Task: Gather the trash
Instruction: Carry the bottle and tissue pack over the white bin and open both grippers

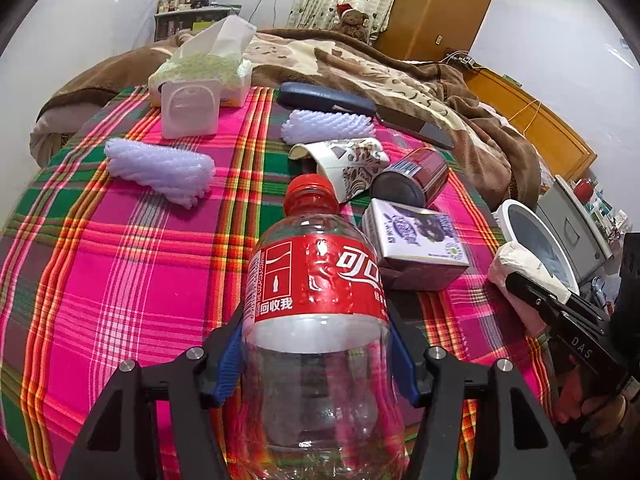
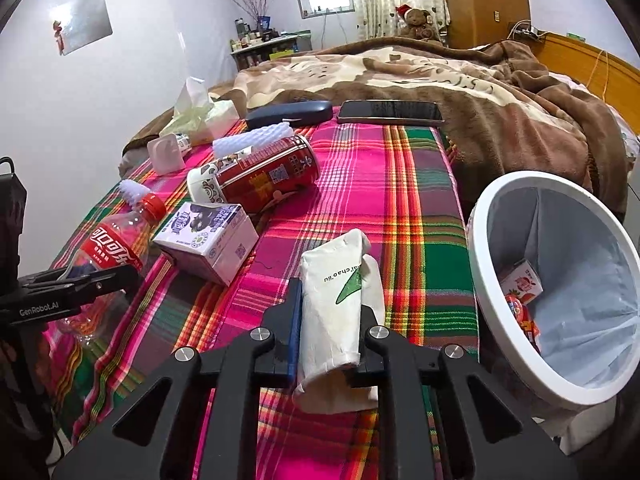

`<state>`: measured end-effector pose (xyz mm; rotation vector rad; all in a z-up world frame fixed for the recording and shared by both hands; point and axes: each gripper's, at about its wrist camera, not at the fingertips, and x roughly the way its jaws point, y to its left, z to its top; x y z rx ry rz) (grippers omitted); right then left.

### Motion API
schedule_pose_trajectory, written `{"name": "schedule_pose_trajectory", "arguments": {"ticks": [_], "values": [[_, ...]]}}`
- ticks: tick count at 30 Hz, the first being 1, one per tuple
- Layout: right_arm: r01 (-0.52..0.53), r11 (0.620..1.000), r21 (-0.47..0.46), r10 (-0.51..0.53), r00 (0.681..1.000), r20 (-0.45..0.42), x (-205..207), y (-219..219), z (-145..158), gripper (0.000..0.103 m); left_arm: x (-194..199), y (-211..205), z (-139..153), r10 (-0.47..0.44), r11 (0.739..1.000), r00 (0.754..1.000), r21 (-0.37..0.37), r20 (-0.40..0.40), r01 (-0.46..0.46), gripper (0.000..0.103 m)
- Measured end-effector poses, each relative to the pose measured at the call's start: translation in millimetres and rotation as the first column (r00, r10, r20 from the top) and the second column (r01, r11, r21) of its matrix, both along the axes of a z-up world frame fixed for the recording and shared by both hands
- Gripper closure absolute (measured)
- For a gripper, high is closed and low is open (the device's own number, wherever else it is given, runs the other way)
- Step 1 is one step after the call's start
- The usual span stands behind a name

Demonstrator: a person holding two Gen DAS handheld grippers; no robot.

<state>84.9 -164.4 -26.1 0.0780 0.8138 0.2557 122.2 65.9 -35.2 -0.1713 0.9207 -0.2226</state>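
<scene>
A clear cola bottle with a red cap and red label lies on the plaid cloth. My left gripper is shut on its body, the blue pads pressing both sides. In the right wrist view the same bottle shows at the left edge. My right gripper is shut on a crumpled white paper packet with green print, held just above the cloth. A white-rimmed trash bin with a pale liner stands right of the packet, and a carton and red wrappers lie inside it.
On the cloth lie a purple milk carton, a red can, a paper cup, two white foam nets, a white plastic tub, a tissue pack, a glasses case and a phone. A brown blanket covers the bed behind.
</scene>
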Motion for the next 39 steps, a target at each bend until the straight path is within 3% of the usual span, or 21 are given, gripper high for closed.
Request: {"name": "schedule_pose_trajectory", "arguments": {"ticks": [20, 39], "values": [[0.067, 0.996, 0.054, -0.072, 0.994, 0.084, -20, -37, 35, 0.087, -21, -51, 52, -0.081, 0.996, 0.990, 0.032, 0.116, 0.078, 0.041], [0.224, 0.974, 0.040, -0.227, 0.968, 0.105, -25, -107, 47, 0.087, -9, -154, 80, -0.256, 0.966, 0.947, 0.079, 0.192, 0.245, 0.041]]}}
